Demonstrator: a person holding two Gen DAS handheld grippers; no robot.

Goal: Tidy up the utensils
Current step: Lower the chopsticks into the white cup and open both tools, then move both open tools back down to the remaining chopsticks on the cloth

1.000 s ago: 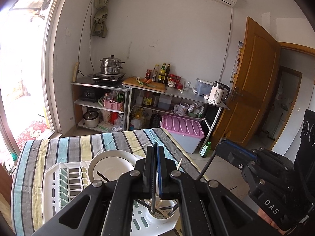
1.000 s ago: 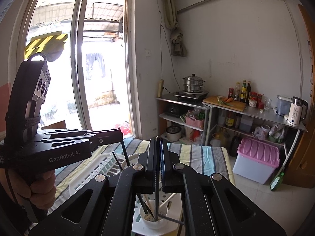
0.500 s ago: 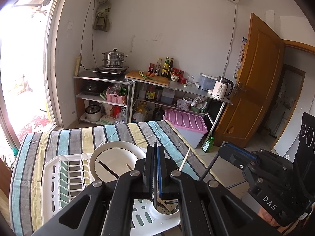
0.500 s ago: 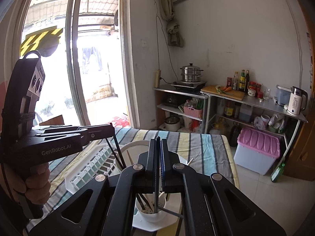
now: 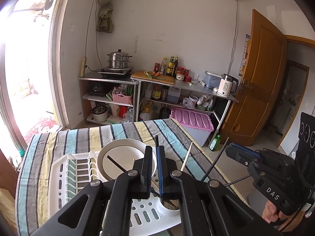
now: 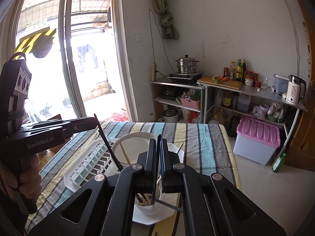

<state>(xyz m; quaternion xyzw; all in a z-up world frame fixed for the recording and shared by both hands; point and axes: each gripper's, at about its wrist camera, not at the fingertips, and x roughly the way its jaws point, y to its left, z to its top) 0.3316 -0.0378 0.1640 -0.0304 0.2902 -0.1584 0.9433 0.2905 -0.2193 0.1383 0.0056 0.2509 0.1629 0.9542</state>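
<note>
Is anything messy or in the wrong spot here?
A little. Two chopsticks, one dark and one pale, lie loose in the white bowl on the drying rack, not standing in the utensil cup with the others. One dark stick pokes sideways out of the cup.

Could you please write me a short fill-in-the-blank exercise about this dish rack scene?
1. Each gripper is shut on a dark ____.
2. The white bowl sits in the white dish ____.
3. The round holder cup on the rack holds several ____.
4. The tablecloth has a ____ pattern.

Missing words: chopstick; rack; chopsticks; striped
</note>
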